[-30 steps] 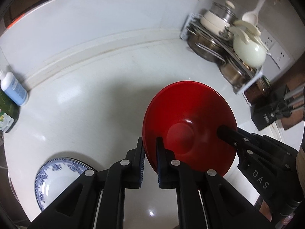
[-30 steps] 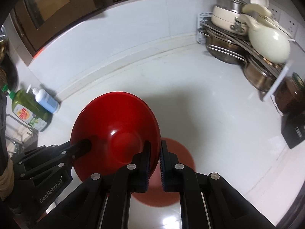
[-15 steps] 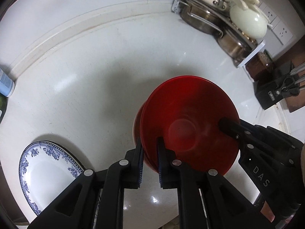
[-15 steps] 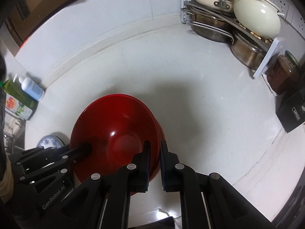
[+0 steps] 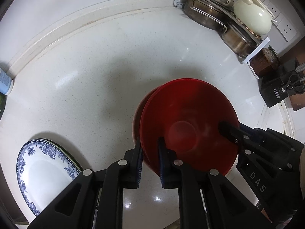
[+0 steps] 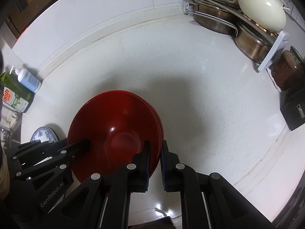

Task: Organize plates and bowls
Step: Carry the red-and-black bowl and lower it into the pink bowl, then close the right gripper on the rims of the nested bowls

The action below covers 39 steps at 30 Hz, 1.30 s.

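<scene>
A red bowl (image 5: 188, 122) is held low over the white counter, with a second red rim showing just under it on its left side. My left gripper (image 5: 150, 148) is shut on the bowl's near left rim. My right gripper (image 6: 154, 150) is shut on the bowl (image 6: 116, 129) at its right rim; it also shows in the left wrist view (image 5: 228, 129). A blue-and-white patterned plate (image 5: 45, 173) lies on the counter at the lower left, and in the right wrist view (image 6: 42, 133) it peeks out behind the left gripper.
A rack of steel pots (image 5: 207, 13) with a cream lidded pot (image 5: 251, 19) stands at the back right corner. A dark jar (image 6: 287, 68) and a black knife block (image 5: 280, 87) sit right. Soap bottles (image 6: 21, 87) stand at the left by the wall.
Both grippers have carried the red bowl down toward the counter and forward. The bowl now sits over the second red rim, and the patterned plate shows more fully at the left.
</scene>
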Motion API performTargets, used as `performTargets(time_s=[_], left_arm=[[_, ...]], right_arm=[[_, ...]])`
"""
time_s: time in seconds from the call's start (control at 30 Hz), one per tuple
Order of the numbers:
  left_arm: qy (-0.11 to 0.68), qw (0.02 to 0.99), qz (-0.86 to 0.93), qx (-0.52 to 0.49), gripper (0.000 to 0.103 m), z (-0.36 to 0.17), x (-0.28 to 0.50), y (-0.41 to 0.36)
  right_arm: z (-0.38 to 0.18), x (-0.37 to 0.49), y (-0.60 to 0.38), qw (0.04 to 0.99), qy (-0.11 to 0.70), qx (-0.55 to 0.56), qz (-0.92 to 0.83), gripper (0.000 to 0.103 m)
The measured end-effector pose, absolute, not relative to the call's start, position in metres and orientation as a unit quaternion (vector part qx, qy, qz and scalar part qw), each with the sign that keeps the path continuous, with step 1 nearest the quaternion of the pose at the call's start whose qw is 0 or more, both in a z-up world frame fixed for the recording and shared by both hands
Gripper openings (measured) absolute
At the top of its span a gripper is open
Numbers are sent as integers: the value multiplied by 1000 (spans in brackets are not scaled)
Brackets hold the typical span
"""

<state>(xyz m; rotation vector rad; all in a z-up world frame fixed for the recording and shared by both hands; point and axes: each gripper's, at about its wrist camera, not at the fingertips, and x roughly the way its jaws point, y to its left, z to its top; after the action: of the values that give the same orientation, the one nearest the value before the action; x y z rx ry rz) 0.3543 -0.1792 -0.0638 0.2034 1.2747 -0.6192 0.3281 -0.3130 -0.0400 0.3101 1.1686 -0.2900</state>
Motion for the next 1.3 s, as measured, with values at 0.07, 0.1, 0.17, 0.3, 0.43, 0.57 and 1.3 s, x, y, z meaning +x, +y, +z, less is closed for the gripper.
performTargets(time_s=[0.07,0.1,0.17,0.3,0.43,0.57,1.3], left_arm=[[583,755,-284,94,15,-64,354,-180],[582,756,-285,96,15,-64,354,-180],[580,758,-283,98,16,-63,353,-181],[577,759,-285,101,21,-63,352,-181],[553,776,-282,108,40,-50,351,-179],[521,803,-266,115,50,-34,351,-172],[525,804,-252,120,77,-53,361,-159]], right_arm=[[-42,330,-313,812,549,143,-136,12],[-43,330,-313,812,549,143,-137,12],[-44,330,-313,812,549,140,-136,12],[-44,329,-312,813,548,140,-136,12],[-43,328,-312,815,545,143,-136,13],[-35,325,-313,820,534,152,-143,25],[-39,306,-318,822,489,223,-186,52]])
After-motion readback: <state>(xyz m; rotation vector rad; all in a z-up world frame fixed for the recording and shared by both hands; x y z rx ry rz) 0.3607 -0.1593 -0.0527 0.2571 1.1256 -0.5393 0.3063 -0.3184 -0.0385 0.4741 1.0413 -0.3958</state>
